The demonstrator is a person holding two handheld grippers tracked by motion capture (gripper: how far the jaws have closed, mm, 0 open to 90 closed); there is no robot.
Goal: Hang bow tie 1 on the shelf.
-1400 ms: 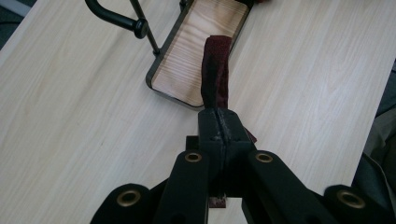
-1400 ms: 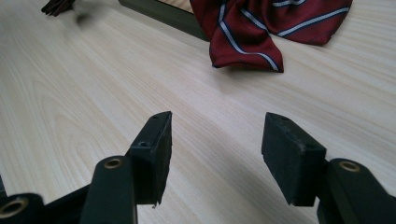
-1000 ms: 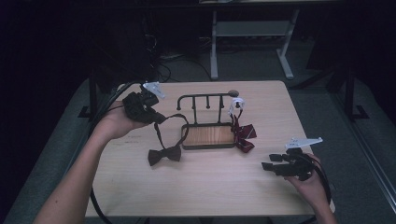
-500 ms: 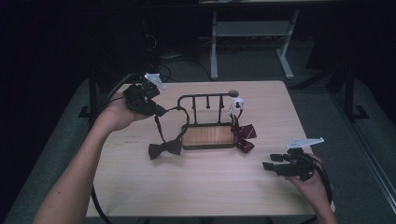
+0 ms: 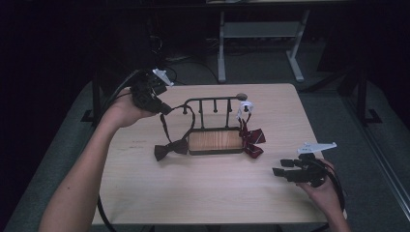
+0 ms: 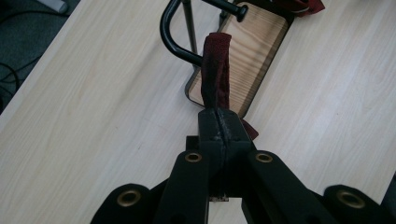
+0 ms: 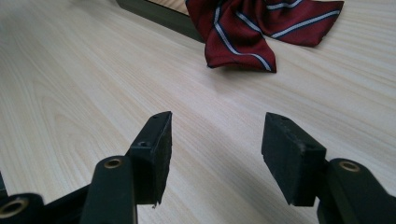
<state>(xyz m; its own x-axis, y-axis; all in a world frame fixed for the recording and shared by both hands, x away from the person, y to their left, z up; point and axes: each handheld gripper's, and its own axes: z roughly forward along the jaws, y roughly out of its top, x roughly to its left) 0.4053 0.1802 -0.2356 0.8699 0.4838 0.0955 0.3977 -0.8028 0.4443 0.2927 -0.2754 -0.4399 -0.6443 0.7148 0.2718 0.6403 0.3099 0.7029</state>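
Waiting at the near right corner of the desk (image 5: 203,193), the right gripper (image 5: 279,167) is resting in the person's hand with its fingers (image 7: 152,154) spread and nothing between them, aimed across bare wood toward the striped red bow tie (image 7: 243,28) that is lying against the right end of the rack's wooden base (image 5: 215,141). Farther in, the dark bow tie (image 5: 170,149) is sitting on the desk, touching the left end of that base, while its strap (image 6: 215,70) is rising taut to the left gripper (image 5: 164,109), whose fingers (image 6: 219,133) are pressed together on the strap's end. That gripper is being held above the desk just left of the black wire rack (image 5: 212,108), near the curved end of its top rail. Judging by this, the step in hand is carrying the strap up to hang the dark tie on the rack. Next, the left hand is probably needing to lift the strap over the rail's end or a peg, keeping it clear of the upright bars, before the fingers are let go.
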